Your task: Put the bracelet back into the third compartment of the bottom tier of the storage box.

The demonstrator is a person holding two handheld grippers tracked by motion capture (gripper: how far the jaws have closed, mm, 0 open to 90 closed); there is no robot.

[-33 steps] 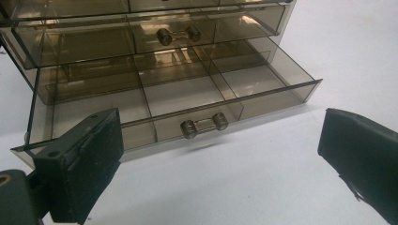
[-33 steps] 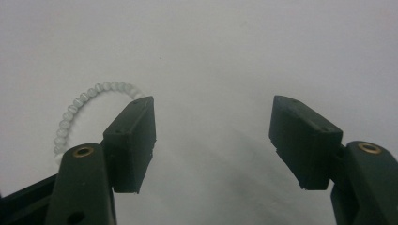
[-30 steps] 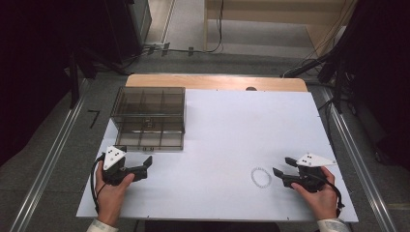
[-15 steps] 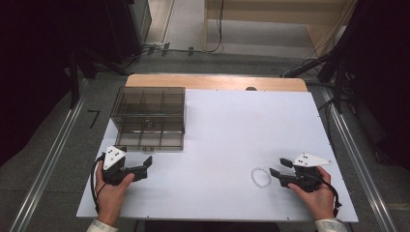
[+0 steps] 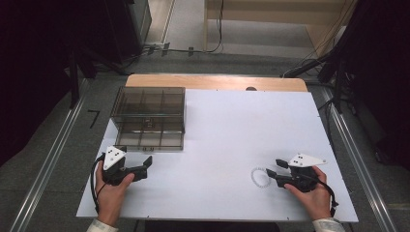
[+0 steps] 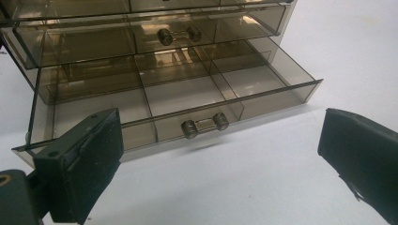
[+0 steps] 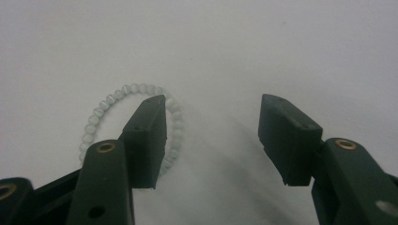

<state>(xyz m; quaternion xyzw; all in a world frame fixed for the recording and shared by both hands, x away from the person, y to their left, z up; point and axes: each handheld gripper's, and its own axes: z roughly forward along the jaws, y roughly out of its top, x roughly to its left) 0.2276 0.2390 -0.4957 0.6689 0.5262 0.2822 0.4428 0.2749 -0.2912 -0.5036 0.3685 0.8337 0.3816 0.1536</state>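
**Open tongs beside a bead bracelet, drawer box waiting**

From the high view we see our right gripper (image 5: 271, 175) low on the white table (image 5: 232, 125), its tips just beside a pale bead bracelet (image 5: 260, 177) that lies flat ahead of them. Our left gripper (image 5: 146, 164) rests well apart from it, pointing toward the smoky drawer box (image 5: 148, 117) just ahead of its jaws.

In the left gripper view we see its jaws spread wide with nothing between them. Straight ahead, the bottom drawer (image 6: 178, 101) stands pulled out, its compartments looking empty, a small bar handle (image 6: 205, 125) on its front. The high view gives none of this detail; there the box reads as a dark grid.

In the right gripper view we see these jaws parted wide too, holding nothing. The bracelet (image 7: 101, 112) sits partly behind one jaw, outside the gap, its far arc clear of the pad.

We judge the bracelet light, limp and slippery: smooth beads, probably on a cord, that will sag and roll. We would pinch across one side of the loop, pads on either flank of the strand, and expect the rest to dangle.
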